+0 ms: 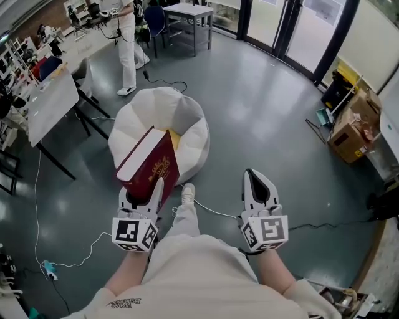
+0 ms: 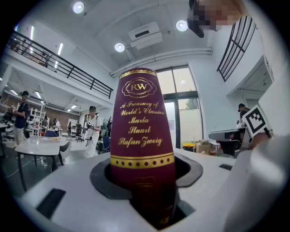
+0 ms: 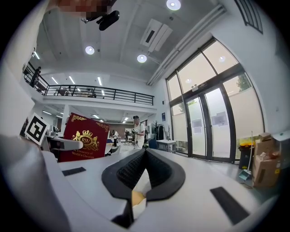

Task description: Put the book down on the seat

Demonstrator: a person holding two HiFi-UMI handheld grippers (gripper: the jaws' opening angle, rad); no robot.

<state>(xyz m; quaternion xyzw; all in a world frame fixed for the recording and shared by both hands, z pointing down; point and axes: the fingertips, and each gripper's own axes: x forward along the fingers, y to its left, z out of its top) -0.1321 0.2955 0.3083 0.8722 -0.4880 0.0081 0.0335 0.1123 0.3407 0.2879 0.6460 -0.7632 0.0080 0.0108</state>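
Note:
A thick dark red book [image 1: 151, 161] with gold lettering is held upright, tilted a little, and my left gripper [image 1: 144, 192] is shut on its lower end. In the left gripper view its spine [image 2: 140, 136] stands between the jaws [image 2: 146, 186]. The book hangs over the near edge of a white beanbag seat [image 1: 177, 118] on the floor, above it and not touching. My right gripper [image 1: 252, 176] hangs to the right of the seat, shut and empty, its pads meeting at the tip [image 3: 145, 153]. The right gripper view shows the book's cover [image 3: 84, 138] at left.
A white cable [image 1: 215, 213] runs across the grey floor near the person's shoe [image 1: 187, 192]. A table [image 1: 53, 103] stands at left, cardboard boxes [image 1: 349, 134] at right. A person in white [image 1: 128, 43] stands beyond the seat, near another table [image 1: 187, 12].

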